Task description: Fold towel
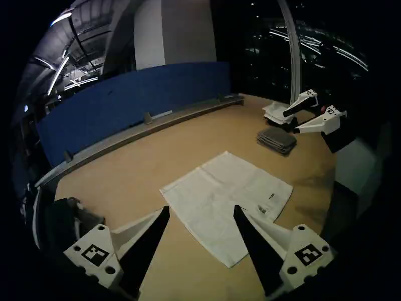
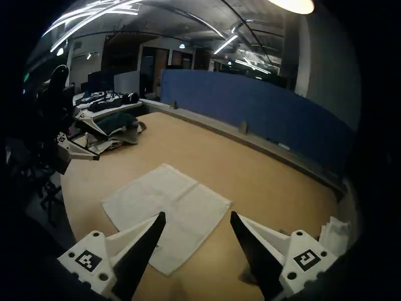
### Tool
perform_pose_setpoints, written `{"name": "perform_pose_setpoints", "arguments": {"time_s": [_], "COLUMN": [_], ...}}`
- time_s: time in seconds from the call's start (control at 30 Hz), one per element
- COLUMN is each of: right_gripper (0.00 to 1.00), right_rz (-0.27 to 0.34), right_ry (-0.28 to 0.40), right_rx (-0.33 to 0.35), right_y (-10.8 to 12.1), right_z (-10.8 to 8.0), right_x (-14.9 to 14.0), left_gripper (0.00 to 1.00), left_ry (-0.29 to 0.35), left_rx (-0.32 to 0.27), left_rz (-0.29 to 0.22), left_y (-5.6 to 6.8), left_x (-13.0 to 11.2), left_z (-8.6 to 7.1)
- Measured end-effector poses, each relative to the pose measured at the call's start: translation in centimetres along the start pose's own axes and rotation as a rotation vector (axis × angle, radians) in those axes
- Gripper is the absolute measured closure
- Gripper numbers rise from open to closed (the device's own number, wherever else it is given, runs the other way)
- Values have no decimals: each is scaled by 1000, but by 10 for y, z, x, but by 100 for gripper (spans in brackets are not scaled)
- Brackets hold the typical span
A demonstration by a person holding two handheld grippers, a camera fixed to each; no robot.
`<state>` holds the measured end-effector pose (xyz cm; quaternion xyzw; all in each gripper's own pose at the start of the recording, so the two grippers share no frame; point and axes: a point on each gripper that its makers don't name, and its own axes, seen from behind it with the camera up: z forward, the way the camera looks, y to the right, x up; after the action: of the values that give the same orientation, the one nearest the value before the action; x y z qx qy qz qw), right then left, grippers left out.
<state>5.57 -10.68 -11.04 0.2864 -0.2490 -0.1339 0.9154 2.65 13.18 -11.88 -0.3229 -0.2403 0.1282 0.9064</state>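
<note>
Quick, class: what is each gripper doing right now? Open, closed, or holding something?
Left gripper: open, holding nothing.
Right gripper: open, holding nothing.

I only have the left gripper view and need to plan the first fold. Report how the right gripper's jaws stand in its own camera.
Observer: The right gripper has its jaws wide open with nothing held between them. The towel lies flat below and ahead of them.
Operator: Now identify the dark lump at my lower left.
Observer: It looks like a heap of clothes, dark and light pieces mixed. It sits on the table corner right beside the left gripper.
</note>
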Motion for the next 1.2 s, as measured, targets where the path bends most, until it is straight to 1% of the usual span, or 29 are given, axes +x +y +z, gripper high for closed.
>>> {"name": "perform_pose_setpoints", "arguments": {"time_s": [0.1,0.37,0.6,0.7,0.87,1.1,1.2], "right_gripper": [0,0,0,0,0,0,2], "right_rz": [6,20,18,21,25,-1,0], "right_ry": [-12,-43,-90,-107,-134,-181,-193], "right_rx": [9,30,48,49,56,74,74], "right_y": [-7,-26,-39,-42,-47,-56,-58], "right_z": [7,26,39,43,46,47,48], "right_x": [-16,-54,-89,-102,-120,-145,-151], "left_gripper": [5,5,5,5,5,5,5], "left_ry": [-34,-119,-183,-202,-225,-250,-256], "left_rx": [-15,-36,-70,-79,-91,-102,-104], "left_rz": [-10,-33,-24,-14,-15,4,9], "left_y": [7,21,36,41,48,57,59], "left_x": [-21,-75,-111,-122,-133,-143,-145], "left_z": [8,27,32,33,35,37,38]}}
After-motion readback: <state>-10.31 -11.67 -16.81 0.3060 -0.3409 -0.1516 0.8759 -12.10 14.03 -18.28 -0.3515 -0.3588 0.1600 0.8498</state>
